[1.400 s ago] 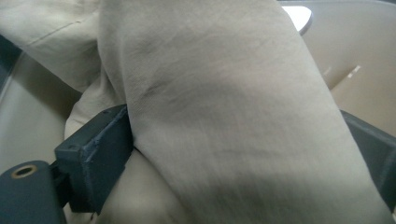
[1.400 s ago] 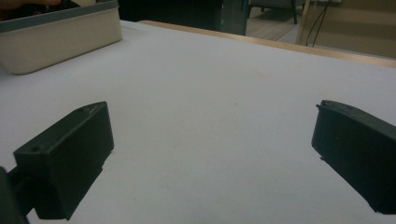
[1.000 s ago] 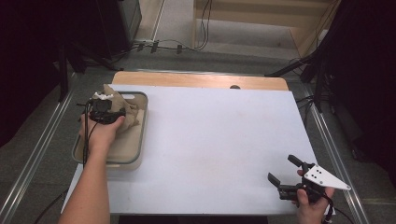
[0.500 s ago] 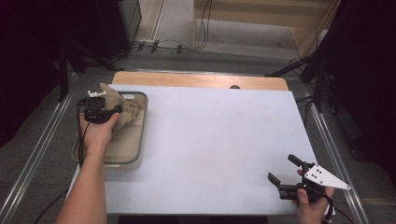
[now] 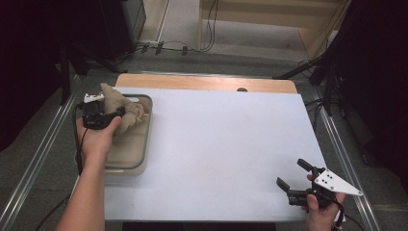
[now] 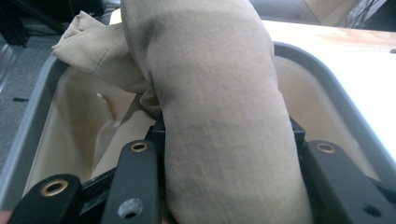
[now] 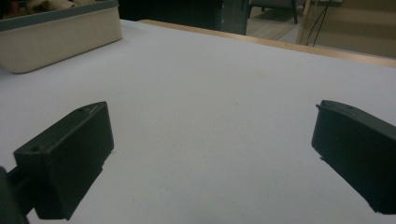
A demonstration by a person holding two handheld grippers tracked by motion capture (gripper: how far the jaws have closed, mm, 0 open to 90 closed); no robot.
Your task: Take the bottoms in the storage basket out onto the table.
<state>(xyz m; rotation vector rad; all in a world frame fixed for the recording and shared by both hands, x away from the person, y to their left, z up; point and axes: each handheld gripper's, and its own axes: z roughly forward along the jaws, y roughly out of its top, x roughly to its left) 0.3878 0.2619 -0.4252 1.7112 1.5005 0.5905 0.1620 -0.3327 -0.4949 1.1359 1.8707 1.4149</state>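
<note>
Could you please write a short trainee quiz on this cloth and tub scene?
1. True or false: the left tongs are clamped on the beige cloth.
2. Where does the cloth sit? A) over the grey-rimmed tub B) mid-table C) on the floor
3. Fill in: the right tongs stand ____ above the white table.

Key: 1 true, a thick fold fills the jaws. 2 A, bunched at the tub's far end. 3 open, nothing between the jaws.
</note>
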